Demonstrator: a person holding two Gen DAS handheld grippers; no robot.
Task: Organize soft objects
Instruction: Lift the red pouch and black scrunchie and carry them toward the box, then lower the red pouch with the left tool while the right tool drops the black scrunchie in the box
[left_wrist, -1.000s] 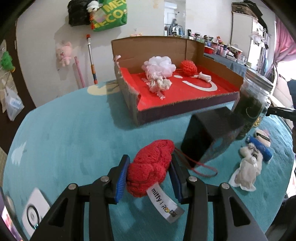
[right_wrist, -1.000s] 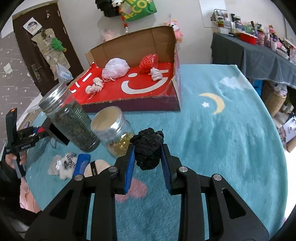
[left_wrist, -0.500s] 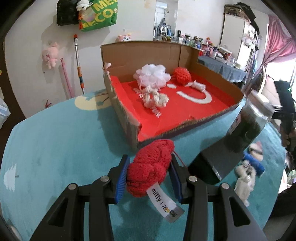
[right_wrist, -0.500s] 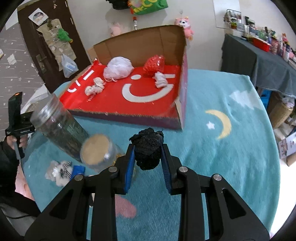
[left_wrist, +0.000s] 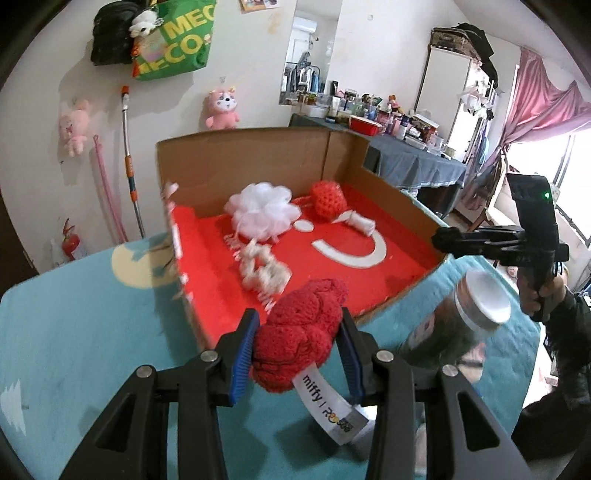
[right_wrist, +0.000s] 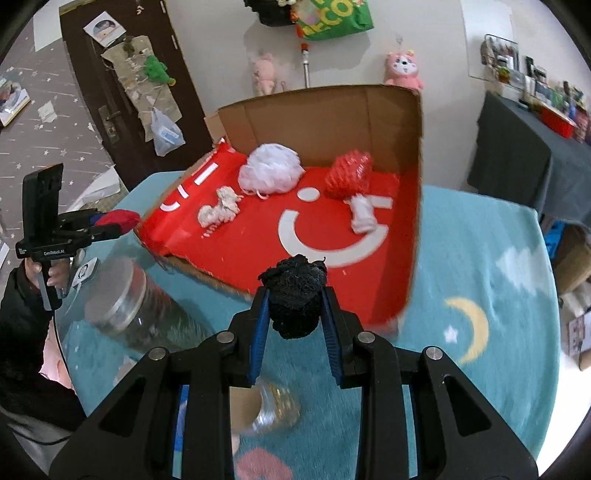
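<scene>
My left gripper (left_wrist: 297, 332) is shut on a red crocheted toy (left_wrist: 295, 332) with a white "miffy" tag, held just above the near rim of the red-lined cardboard box (left_wrist: 343, 258). My right gripper (right_wrist: 295, 306) is shut on a black knitted ball (right_wrist: 295, 295), hovering over the box's near edge (right_wrist: 229, 288). Inside the box lie a white mesh pouf (left_wrist: 262, 212), a red crocheted ball (left_wrist: 327, 195), a small white roll (left_wrist: 360, 223) and a cream knotted piece (left_wrist: 264, 271). The left gripper with its red toy (right_wrist: 118, 219) also shows at the left in the right wrist view.
A teal rug (right_wrist: 480, 295) covers the table. A tall glass jar of dark leaves (left_wrist: 454, 328) stands right of the box, and a smaller jar (right_wrist: 273, 410) sits under my right gripper. A dark-clothed table (right_wrist: 524, 162) stands to the right, plush toys hang on the wall.
Both grippers have risen and moved toward the box, each still holding its toy. The box now fills more of both views, and the jars have slid lower and to the side.
</scene>
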